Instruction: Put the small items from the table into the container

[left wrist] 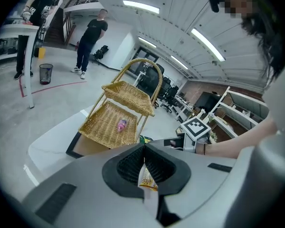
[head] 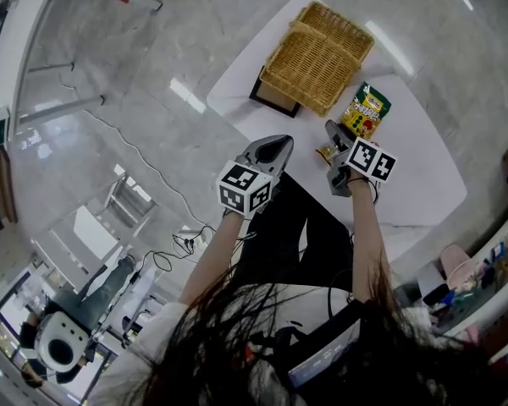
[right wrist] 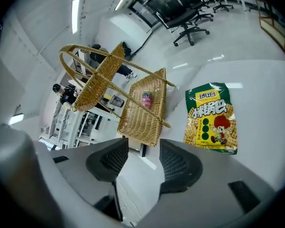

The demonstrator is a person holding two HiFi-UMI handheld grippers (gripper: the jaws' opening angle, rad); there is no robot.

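Note:
A two-tier wicker basket (head: 315, 57) stands at the far end of the white table (head: 423, 167), with a small pink item (left wrist: 122, 124) on its lower tray (right wrist: 143, 114). A green and yellow snack bag (head: 366, 112) lies flat on the table to the right of the basket (right wrist: 211, 118). My left gripper (head: 278, 145) hovers at the table's near edge, shut on a thin yellow sachet (left wrist: 146, 177). My right gripper (head: 332, 128) is beside it, short of the snack bag, jaws open and empty (right wrist: 143, 146). A small yellowish packet (head: 325, 152) lies next to the right gripper.
The basket's tall hoop handle (left wrist: 147, 65) rises over its trays. Beyond the table's left edge is glossy floor with cables (head: 186, 244). Two people (left wrist: 90, 39) stand far off by a bin (left wrist: 46, 73). Office chairs (right wrist: 180, 13) stand in the background.

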